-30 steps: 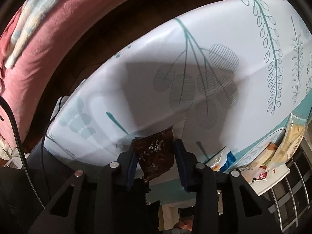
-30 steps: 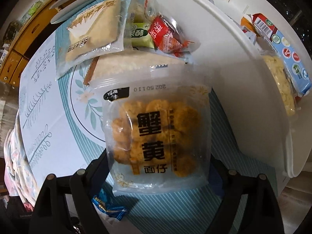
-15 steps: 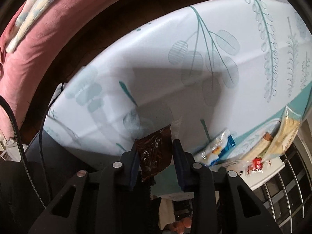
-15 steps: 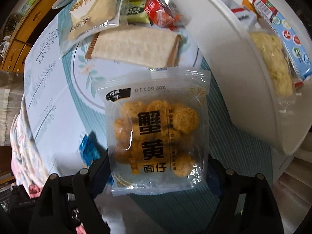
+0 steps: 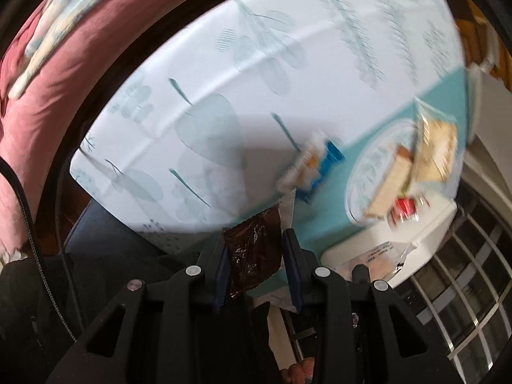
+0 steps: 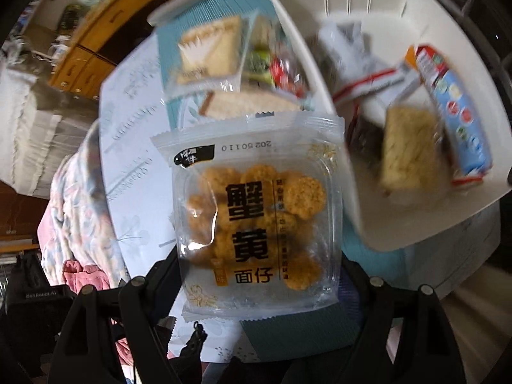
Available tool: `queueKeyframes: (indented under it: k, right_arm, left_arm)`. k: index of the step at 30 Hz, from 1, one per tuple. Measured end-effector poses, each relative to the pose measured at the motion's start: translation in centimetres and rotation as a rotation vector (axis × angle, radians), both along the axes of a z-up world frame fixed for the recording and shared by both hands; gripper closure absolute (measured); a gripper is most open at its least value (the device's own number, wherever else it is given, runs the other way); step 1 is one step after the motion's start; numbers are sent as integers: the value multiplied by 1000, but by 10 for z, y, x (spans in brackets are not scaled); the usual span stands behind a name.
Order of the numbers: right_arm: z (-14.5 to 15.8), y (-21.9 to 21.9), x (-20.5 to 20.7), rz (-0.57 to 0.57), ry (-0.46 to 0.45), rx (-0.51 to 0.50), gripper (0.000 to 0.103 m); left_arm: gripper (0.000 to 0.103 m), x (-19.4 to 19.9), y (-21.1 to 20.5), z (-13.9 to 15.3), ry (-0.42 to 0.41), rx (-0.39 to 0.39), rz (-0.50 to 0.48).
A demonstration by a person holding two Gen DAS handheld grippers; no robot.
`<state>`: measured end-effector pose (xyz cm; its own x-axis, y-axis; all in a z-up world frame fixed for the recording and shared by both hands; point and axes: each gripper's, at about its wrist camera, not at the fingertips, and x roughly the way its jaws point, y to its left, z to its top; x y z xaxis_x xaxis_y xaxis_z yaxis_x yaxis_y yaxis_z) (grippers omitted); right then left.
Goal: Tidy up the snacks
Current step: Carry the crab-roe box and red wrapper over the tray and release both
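In my right wrist view the white basket (image 6: 348, 172) is sitting at the right on the counter (image 6: 134, 160), and it is holding a blue and red carton (image 6: 460, 121) along its right wall, a pale noodle block (image 6: 406, 150) beside that, a dark packet (image 6: 364, 140) to its left and a white wrapper with a red stripe (image 6: 358, 60) farther back. My right gripper (image 6: 259, 275) is standing wide and clamping the clear pack of golden crackers (image 6: 256, 217) by its two sides, holding it above the counter just left of the basket's near wall. Beyond the pack, wrapped sandwiches (image 6: 208, 51), a green packet (image 6: 259, 64) and a red sweet (image 6: 281, 70) are lying on the counter. Only my left wrist view is showing my left gripper (image 5: 256, 256), which is pinching a small brown packet (image 5: 252, 249) between its blue pads, lifted over the near edge of the counter (image 5: 224, 64). That view is also showing a blue and white packet (image 5: 313, 166) lying alone, with a wide bare stretch of cloth to its left and far side, and a pink cushion (image 5: 64, 80) lying past the counter's left edge. The basket (image 5: 425, 240) is showing there only as a white corner at the right.
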<state>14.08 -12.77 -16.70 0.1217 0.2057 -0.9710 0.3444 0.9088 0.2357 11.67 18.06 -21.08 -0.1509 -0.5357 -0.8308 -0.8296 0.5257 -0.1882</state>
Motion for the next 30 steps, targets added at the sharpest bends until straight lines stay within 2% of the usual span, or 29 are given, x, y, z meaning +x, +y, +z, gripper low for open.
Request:
queueKeyframes:
  k: [8, 13, 18, 24, 30]
  right_arm:
    - [38, -42, -17, 6, -148, -45, 20]
    - [51, -73, -26, -10, -192, -42, 20]
    - [55, -108, -36, -49, -203, -30, 20]
    - [49, -148, -41, -88, -182, -17, 20]
    - [42, -181, -41, -113, -154, -15, 20]
  left_arm:
    - [73, 14, -73, 58, -187, -12, -164]
    - [73, 21, -121, 81, -288, -15, -246]
    - [73, 26, -159, 88, -342, -26, -284]
    - [73, 35, -195, 88, -427, -56, -283]
    - [73, 50, -237, 90, -511, -57, -359]
